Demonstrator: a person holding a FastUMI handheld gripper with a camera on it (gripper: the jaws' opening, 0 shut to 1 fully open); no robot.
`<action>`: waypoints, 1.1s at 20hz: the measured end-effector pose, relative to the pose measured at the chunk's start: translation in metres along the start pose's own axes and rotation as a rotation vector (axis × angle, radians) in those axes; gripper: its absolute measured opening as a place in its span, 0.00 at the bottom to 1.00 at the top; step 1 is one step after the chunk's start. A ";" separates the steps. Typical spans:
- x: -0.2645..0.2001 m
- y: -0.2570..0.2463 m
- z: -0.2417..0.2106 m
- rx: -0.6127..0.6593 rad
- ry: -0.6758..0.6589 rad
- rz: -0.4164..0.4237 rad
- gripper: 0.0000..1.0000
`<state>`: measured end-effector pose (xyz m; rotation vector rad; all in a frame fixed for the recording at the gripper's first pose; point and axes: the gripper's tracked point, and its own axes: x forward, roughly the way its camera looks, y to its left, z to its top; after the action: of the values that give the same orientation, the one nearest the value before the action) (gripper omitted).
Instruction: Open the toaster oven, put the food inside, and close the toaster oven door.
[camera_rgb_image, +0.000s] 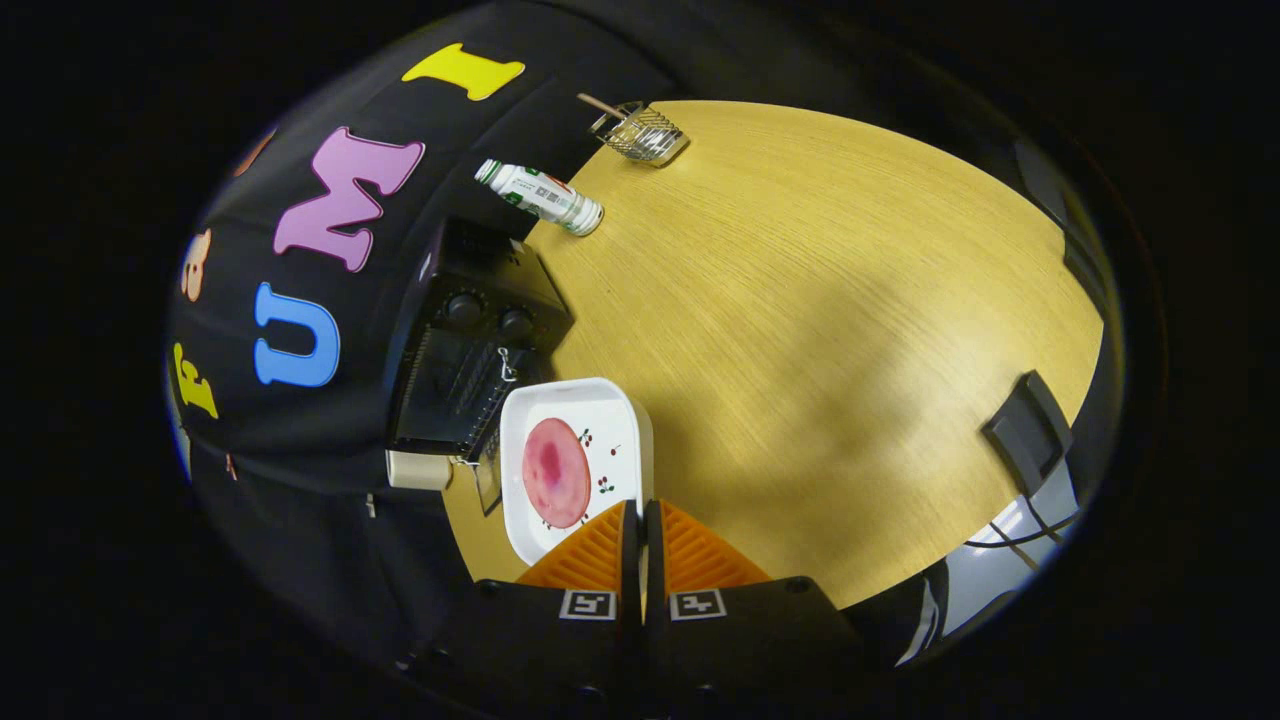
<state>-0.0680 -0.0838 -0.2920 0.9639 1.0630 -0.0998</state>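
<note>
A white square plate (610, 420) carries a round pink slice of food (556, 472). Its near rim runs in between my gripper's (641, 525) orange fingers (600, 550), which are shut on that rim with only a thin slit between them. The black toaster oven (470, 350) stands right beside the plate, against the booth wall, with two knobs (463, 306) showing on its front. Its glass door (490, 482) looks swung open, and the plate's far edge sits just at the opening, where I make out ribbed bars. A small metal pull (505, 364) hangs by the plate's corner.
On the wooden table (820, 330) beyond the oven stand a white-and-green bottle (541, 196) and a wire basket (643, 131). A black object (1028, 430) sits near the table's edge across from the oven. A beige block (417, 470) lies beside the oven.
</note>
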 end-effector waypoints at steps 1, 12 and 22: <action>-0.003 0.008 -0.006 0.015 -0.005 0.014 0.05; 0.032 0.111 -0.040 -0.049 0.006 0.089 0.05; 0.143 0.167 -0.038 0.034 0.041 0.111 0.05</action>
<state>0.0632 0.0954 -0.3041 1.0574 1.0454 -0.0066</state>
